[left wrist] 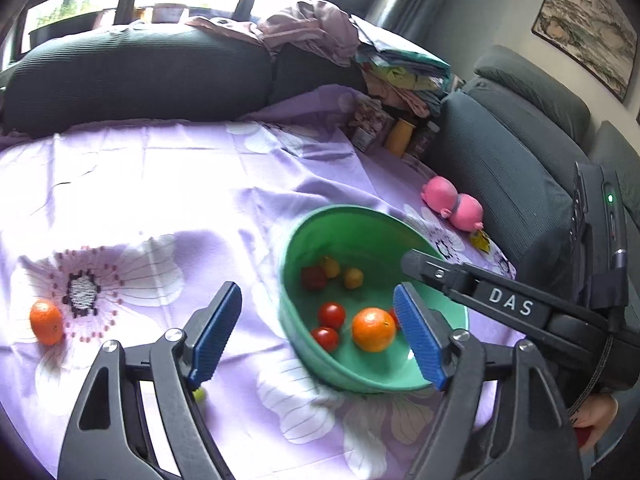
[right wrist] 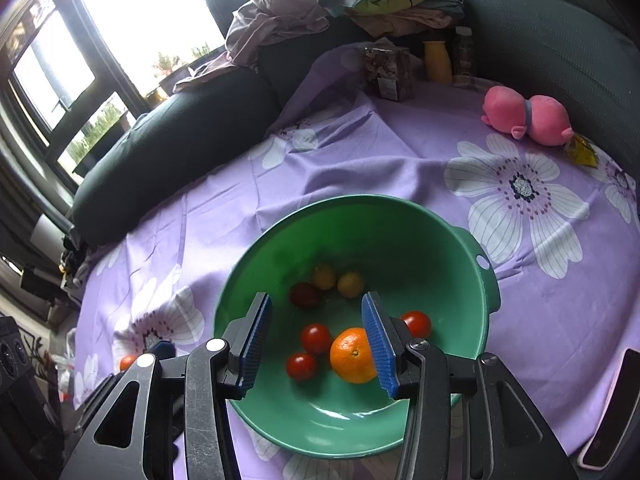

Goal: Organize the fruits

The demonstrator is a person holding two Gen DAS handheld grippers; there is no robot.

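Second orange [left wrist: 47,322] on cloth: plain in left view only.

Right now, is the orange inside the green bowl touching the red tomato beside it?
Cannot tell. In the right wrist view the orange and nearest red tomato meet edge to edge in the green bowl, but no view plainly shows contact or gap.

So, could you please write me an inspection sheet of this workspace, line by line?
Surface: lilac cloth with white flowers, wrinkled.
Job's things: green plastic bowl holds one orange, red and yellow small tomatoes; second orange and a small green fruit lie outside.
Clutter: pink plush toy, yellow bottle, folded clothes.
Grippers: left gripper open, empty; right gripper open over the bowl.
Cables: braided cable at the right gripper.
Surroundings: dark sofa, window.
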